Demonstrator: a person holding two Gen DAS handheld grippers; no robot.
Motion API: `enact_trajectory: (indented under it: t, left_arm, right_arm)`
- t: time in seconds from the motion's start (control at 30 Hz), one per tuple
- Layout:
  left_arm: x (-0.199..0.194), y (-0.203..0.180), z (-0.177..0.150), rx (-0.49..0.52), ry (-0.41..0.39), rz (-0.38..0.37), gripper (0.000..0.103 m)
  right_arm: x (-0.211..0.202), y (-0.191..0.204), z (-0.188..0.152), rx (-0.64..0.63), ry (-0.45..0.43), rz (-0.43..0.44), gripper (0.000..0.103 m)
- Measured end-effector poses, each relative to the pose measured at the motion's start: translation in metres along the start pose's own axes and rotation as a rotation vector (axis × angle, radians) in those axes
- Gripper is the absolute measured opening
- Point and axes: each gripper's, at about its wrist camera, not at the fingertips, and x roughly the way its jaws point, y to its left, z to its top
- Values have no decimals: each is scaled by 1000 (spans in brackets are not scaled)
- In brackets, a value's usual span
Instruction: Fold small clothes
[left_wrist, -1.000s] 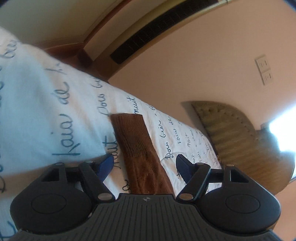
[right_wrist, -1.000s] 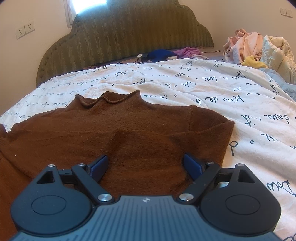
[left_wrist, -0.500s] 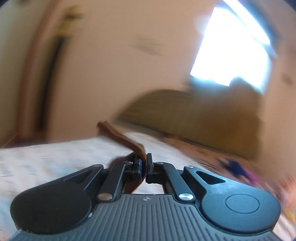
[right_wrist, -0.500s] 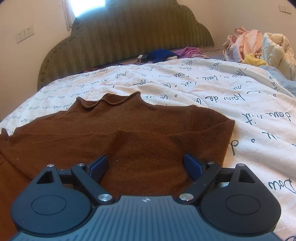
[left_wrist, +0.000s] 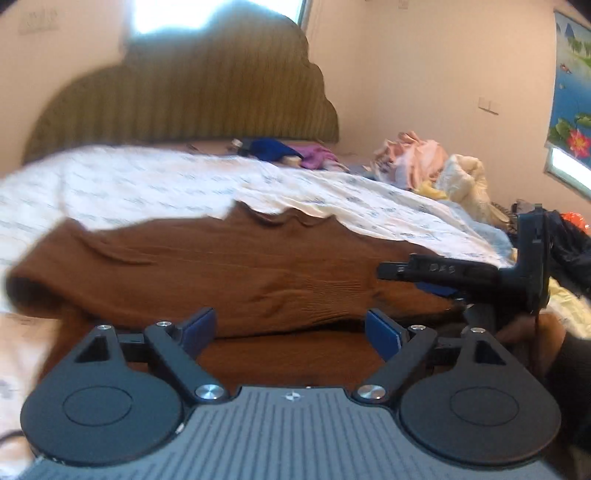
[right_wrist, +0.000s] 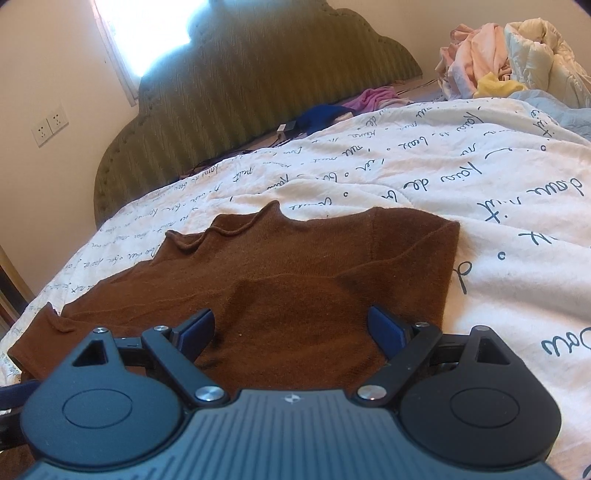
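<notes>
Sleeve laid across, both tools free

Brown sweater (right_wrist: 295, 280) lies flat on the bed (right_wrist: 480, 177), one sleeve (left_wrist: 184, 273) folded over its chest. Left hand-held gripper (left_wrist: 291, 328) hovers above it, jaws opening, nothing between them. Right hand-held gripper (right_wrist: 291, 328) is spread empty over the hem, probably ready to steady the next fold.

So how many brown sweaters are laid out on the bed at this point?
1. The brown sweater lies flat on the white script-printed quilt, collar toward the headboard, under both open grippers. The clothes pile at the bed's far right could hide others.
</notes>
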Motion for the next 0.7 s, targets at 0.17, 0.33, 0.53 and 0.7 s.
enact_trajectory:
  t: [0.17,0.33,0.53,0.7]
  left_arm:
    - [-21,41,-8,-142,23,95,85]
    - [-15,71,-18,-304,61,97,88]
    - [-18,72,-18,-292,53,105,94]
    - [-13,73,-19,-306,51,93,96]
  right_arm:
    - [-17,11,15,83,38,49,91]
    - [0,27,22,291,282,338,90]
    - [35,37,11,367,435,355,50]
    - [46,45,7,335,446,311,4]
